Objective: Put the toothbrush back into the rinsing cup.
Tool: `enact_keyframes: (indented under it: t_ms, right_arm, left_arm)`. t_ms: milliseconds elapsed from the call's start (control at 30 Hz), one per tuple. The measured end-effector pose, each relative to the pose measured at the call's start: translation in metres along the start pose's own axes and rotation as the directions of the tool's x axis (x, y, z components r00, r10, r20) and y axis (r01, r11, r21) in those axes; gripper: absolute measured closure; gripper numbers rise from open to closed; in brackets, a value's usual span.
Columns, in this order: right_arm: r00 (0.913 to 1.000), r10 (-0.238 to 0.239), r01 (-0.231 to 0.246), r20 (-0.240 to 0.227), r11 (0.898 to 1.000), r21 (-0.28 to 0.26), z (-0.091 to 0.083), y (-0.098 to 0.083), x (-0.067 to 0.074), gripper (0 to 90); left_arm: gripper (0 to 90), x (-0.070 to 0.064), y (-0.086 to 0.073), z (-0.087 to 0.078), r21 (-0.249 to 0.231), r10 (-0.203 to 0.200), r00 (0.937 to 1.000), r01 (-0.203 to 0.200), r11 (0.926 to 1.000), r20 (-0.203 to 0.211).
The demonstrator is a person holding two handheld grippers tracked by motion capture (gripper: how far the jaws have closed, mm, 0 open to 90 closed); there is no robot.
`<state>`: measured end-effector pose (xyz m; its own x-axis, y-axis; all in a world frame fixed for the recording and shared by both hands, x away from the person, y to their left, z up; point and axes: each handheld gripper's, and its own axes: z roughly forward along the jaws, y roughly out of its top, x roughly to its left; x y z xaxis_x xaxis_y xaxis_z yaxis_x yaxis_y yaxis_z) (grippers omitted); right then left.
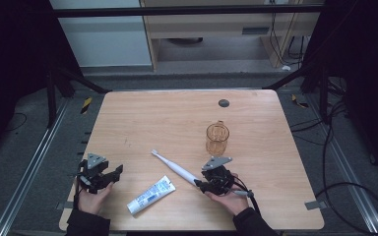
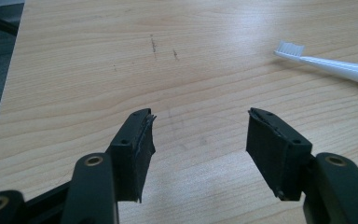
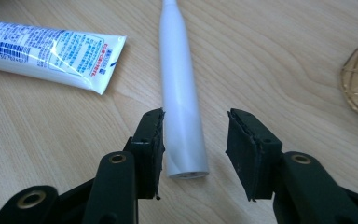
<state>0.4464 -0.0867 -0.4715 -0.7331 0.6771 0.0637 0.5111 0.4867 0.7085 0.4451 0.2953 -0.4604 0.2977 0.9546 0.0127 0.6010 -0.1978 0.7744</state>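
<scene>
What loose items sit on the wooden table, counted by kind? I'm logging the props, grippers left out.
White electric toothbrush: 1
White-and-blue toothpaste tube: 1
Amber see-through glass cup: 1
Total: 3

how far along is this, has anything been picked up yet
Nothing looks done: the toothpaste tube lies flat and the amber cup stands empty. In hand: the right gripper is open astride the toothbrush handle, not yet closed. The left gripper is open over bare table. Gripping and lifting remain.
</scene>
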Motion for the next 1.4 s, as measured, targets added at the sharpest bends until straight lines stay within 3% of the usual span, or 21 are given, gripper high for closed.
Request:
enact_keyframes:
  t_ms: [667, 1067, 1400]
  right_arm:
    - [0.9999, -0.015, 0.015, -0.008, 0.997, 0.073, 0.023, -0.006, 0.001, 63.2]
    - [0.9997, -0.022, 0.023, -0.006, 0.997, 0.069, 0.023, -0.006, 0.002, 65.9]
    - [0.9989, -0.031, 0.033, -0.036, 0.997, 0.065, 0.009, -0.007, -0.006, 66.0]
  left_arm:
    - [40.9, 0.000, 0.000, 0.001, 0.005, 0.001, 1.0000, -0.001, 1.0000, 0.009]
    - [41.0, 0.000, 0.000, 0.001, 0.002, 0.003, 1.0000, -0.003, 1.0000, 0.007]
    - [41.1, 0.001, 0.000, 0.000, 0.000, 0.001, 1.0000, -0.001, 1.0000, 0.005]
